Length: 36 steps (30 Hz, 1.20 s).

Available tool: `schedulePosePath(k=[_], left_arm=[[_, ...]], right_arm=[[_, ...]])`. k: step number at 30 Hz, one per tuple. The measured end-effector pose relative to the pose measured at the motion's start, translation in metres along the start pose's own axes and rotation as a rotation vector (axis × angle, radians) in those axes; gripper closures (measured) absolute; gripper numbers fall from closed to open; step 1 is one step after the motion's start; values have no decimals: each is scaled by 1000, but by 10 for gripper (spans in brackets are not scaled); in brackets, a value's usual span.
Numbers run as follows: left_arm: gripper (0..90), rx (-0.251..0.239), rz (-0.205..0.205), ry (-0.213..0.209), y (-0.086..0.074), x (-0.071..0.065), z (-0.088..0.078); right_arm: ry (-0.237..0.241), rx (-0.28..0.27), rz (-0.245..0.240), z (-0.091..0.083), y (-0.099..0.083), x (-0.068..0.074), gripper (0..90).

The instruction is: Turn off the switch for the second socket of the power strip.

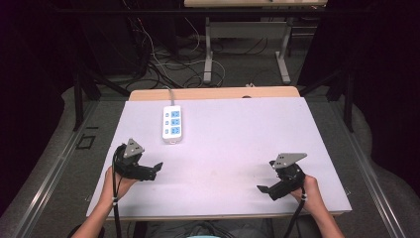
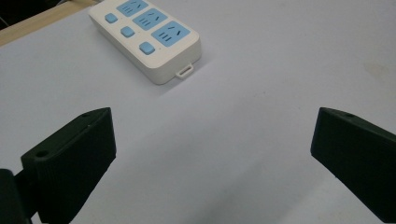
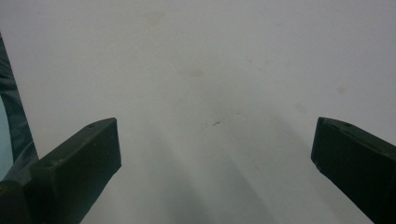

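While both grippers' fingers gape empty, the power strip point(image 1: 172, 124) lies lengthwise, cord seemingly away.

Overhead light falls evenly on the white table point(image 1: 237, 144); the room around it is dark, nearly black at both sides of the high view; that view is soft and low in detail. The power strip point(image 2: 147, 37) is sharp in the left gripper view, casting a faint shadow; the right gripper view is hazy and grey, with soft shadow streaks; near jaws blur slightly.
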<state>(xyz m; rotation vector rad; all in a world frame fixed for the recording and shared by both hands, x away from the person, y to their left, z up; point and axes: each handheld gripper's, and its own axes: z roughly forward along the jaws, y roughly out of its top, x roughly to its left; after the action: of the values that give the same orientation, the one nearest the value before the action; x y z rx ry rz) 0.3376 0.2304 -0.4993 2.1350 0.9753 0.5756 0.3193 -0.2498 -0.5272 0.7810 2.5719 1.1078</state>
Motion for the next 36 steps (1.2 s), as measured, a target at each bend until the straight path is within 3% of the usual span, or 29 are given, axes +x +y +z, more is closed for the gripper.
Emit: schedulePosePath(k=[6, 7, 8, 9, 11, 22, 36], left_arm=[[1, 6, 10, -14, -6, -5, -5], [0, 1, 11, -9, -7, -6, -6], [1, -4, 10, -16, -8, -7, -7], [1, 4, 20, -14, -9, -7, -8], [1, 4, 17, -23, -12, -10, -10], [1, 11, 50, -35, -23, -16, -16], [1, 16, 58, -44, -34, -21, -19]], right_arm=[[-8, -16, 2, 1, 0, 0, 8], [0, 7, 1, 0, 0, 0, 8], [-6, -25, 5, 2, -1, 0, 8], [0, 29, 0, -2, 1, 0, 8], [-8, -15, 3, 1, 0, 0, 8], [-10, -13, 5, 1, 0, 0, 8], [-5, -2, 4, 1, 0, 0, 8]])
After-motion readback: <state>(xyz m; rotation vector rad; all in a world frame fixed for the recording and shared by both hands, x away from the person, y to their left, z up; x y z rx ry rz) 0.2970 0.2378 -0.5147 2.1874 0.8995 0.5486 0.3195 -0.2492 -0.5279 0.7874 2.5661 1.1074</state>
